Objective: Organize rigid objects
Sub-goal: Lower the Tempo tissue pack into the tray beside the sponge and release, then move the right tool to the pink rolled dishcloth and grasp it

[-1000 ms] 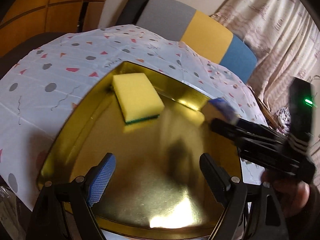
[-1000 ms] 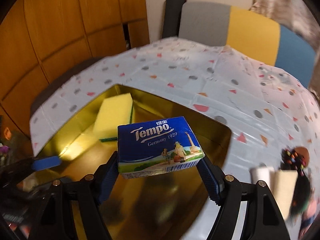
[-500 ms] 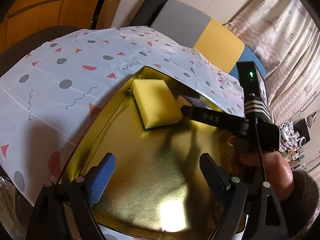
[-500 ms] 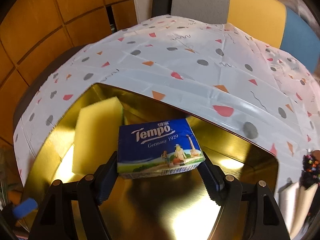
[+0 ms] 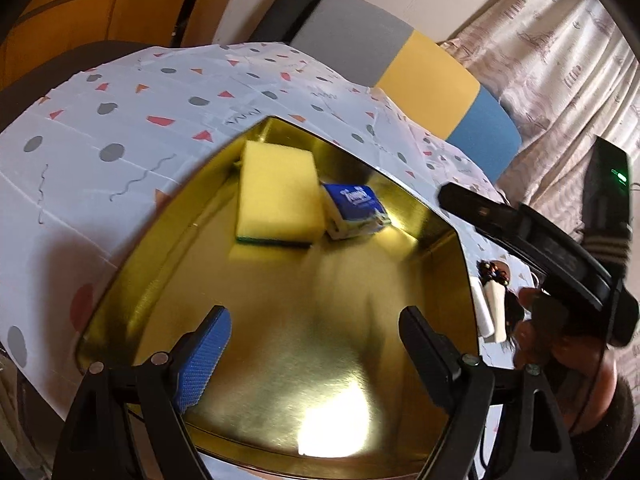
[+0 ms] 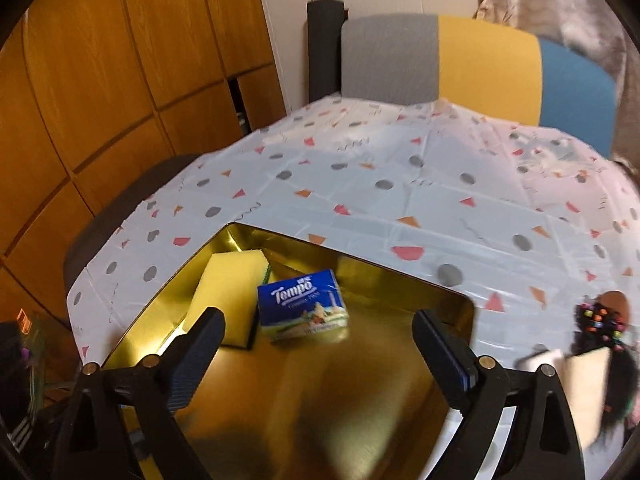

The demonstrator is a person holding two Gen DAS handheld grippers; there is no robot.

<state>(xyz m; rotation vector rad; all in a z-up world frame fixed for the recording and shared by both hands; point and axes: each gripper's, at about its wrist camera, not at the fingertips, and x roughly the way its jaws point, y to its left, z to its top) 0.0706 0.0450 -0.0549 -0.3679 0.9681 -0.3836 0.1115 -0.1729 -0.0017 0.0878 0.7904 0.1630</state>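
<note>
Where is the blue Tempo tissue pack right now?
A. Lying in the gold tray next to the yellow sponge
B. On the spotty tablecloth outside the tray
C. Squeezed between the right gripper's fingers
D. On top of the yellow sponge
A: the Tempo tissue pack lies in the gold tray beside the yellow sponge, clear of the right gripper, whose fingers have just been opening and stand wide apart.

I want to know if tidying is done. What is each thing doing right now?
Tissue pack: lying in the tray beside the sponge, let go.
Sponge: lying flat in the tray's far corner.
Gold tray: on the tablecloth, holding both.
Right hand-held gripper: open, jaws just widened, nothing between them.
Left hand-held gripper: open, empty, over the tray.
Small things beside the tray: not in it, too blurred to name.
</note>
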